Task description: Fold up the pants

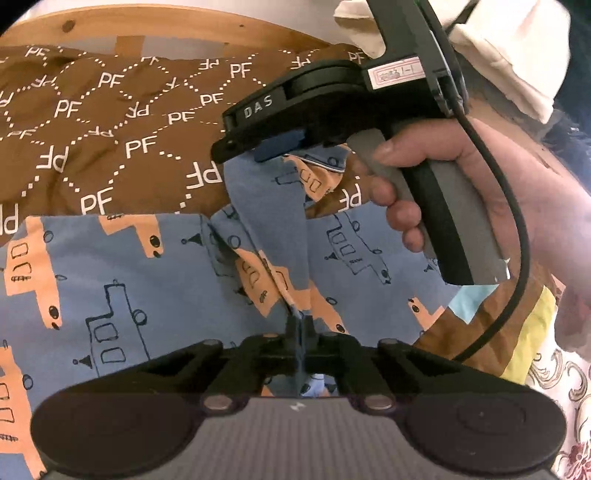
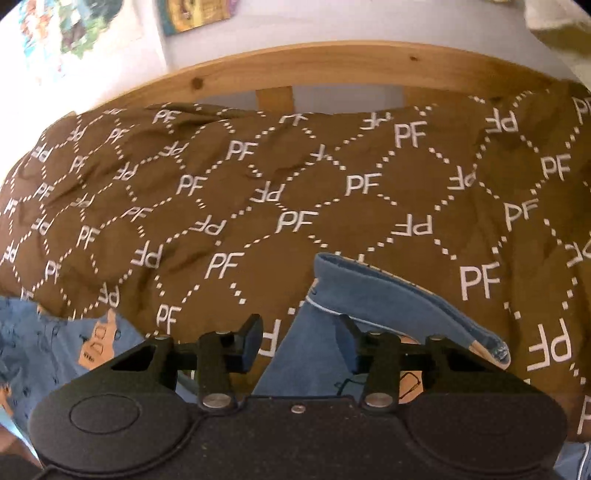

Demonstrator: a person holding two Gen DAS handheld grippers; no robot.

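Jaws of the left gripper [image 1: 297, 345] are seen pressed together on a raised ridge of the pants [image 1: 155, 295], a blue fabric printed with orange and outlined vehicles; the cloth is pinched upright between the dark fingers [image 1: 291, 332]; the pants are spread across a brown bedcover [image 1: 110, 122] marked with white letters and dotted diamonds; a wooden bed rail [image 1: 147, 22] is seen beyond it. Jaws of the right gripper [image 2: 301, 341] are held partly apart; a blue band of the pants [image 2: 369, 295] is seen between and just past the blue pads [image 2: 255, 341], but no pad is seen pressing on it. In the left wrist view the right gripper [image 1: 243, 144] is gripped by a hand [image 1: 461, 177] above a lifted edge of the pants; a black cable [image 1: 517, 240] is seen looped beside it.
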